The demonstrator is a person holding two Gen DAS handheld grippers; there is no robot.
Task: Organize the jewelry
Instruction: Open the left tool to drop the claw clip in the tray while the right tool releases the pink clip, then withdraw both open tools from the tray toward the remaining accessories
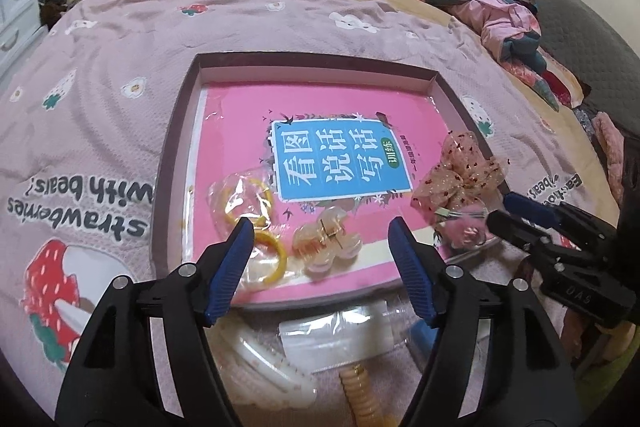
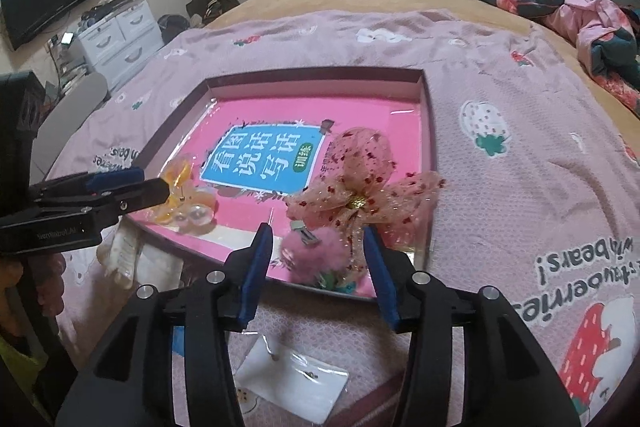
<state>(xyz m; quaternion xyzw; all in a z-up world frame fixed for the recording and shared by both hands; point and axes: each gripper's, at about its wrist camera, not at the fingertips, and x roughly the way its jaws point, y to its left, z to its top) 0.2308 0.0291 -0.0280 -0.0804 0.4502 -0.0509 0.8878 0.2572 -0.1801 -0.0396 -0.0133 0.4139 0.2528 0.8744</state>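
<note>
The shallow box (image 1: 172, 163) lies on the bed with a pink book (image 1: 240, 131) flat inside it, and the jewelry sits on the book's near half. The left gripper (image 1: 322, 237) stands with its jaws well apart and nothing pressed between the blue pads; a translucent peach claw clip (image 1: 326, 243) lies in the gap below them, apart from both pads, and a yellow ring in a clear bag (image 1: 276, 255) lies just beside the left pad. The right gripper (image 2: 318, 241) is likewise parted, holding nothing; a fluffy pink pompom clip (image 2: 312, 253) sits between its fingertips, and whether a pad brushes it is hard to tell. Just beyond, a sheer pink bow with red dots (image 2: 360, 193) rests at the box's right edge.

The book's blue label (image 1: 340, 161) carries large white Chinese characters, 看图说话写话, with a green tag reading 训练. The pink blanket (image 1: 120, 87) beneath the box shows "strawberries with bears!" upside down. The left gripper's body, seen from the right wrist view, bears small lettering too blurred to read.

Nearer than the box, a clear packet (image 1: 340, 339) and a ribbed yellow coil (image 1: 362, 391) are partly hidden behind the left gripper's arms. A white card in plastic (image 2: 292, 383) lies below the right gripper; the tiny items on it cannot be made out.
</note>
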